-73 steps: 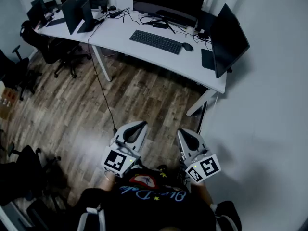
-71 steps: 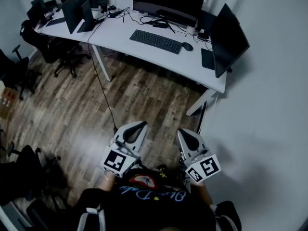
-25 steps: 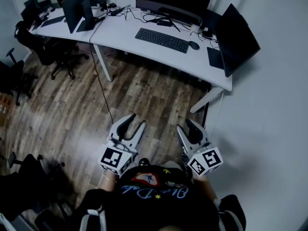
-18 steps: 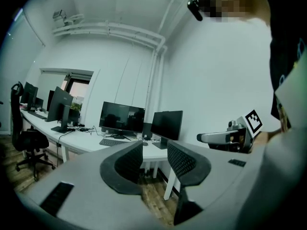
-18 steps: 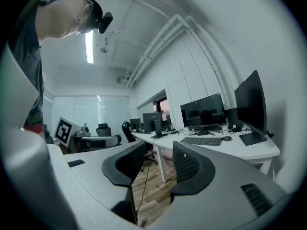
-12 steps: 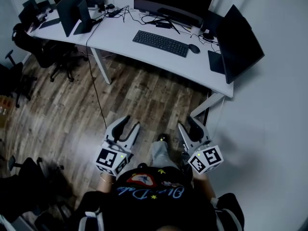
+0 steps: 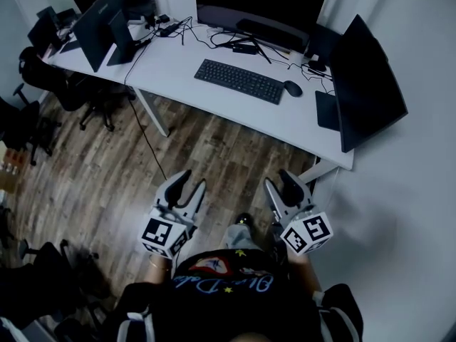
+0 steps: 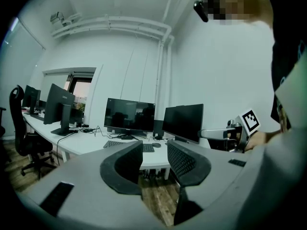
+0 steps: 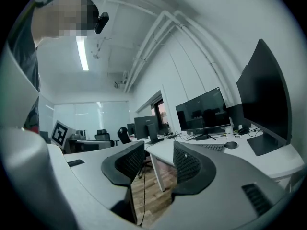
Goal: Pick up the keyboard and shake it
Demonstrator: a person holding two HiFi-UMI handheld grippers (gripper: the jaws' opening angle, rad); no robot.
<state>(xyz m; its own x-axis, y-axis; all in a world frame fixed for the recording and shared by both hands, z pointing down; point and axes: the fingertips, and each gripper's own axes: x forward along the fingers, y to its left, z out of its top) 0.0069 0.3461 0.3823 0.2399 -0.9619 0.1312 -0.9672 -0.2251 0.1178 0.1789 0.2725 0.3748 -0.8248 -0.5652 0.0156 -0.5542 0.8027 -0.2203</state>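
The left gripper [image 7: 192, 180] holds its jaws apart with nothing between them, and the right gripper [image 7: 279, 179] does the same. Both hang over the brown wood-plank floor [image 7: 214, 144], side by side and level, pointing toward the desk.

The flat black rectangular keyboard [image 7: 240, 81] lies well ahead of them on the white desk top [image 7: 171, 55], just in front of the wide black monitor [image 7: 258, 2], with a small black mouse [image 7: 292, 88] beside its right end. Its long axis runs across the head view, roughly along the desk's front edge. Each end sits almost straight ahead of one gripper, so neither looks clearly nearer. A two-handed grasp by the ends seems likely.
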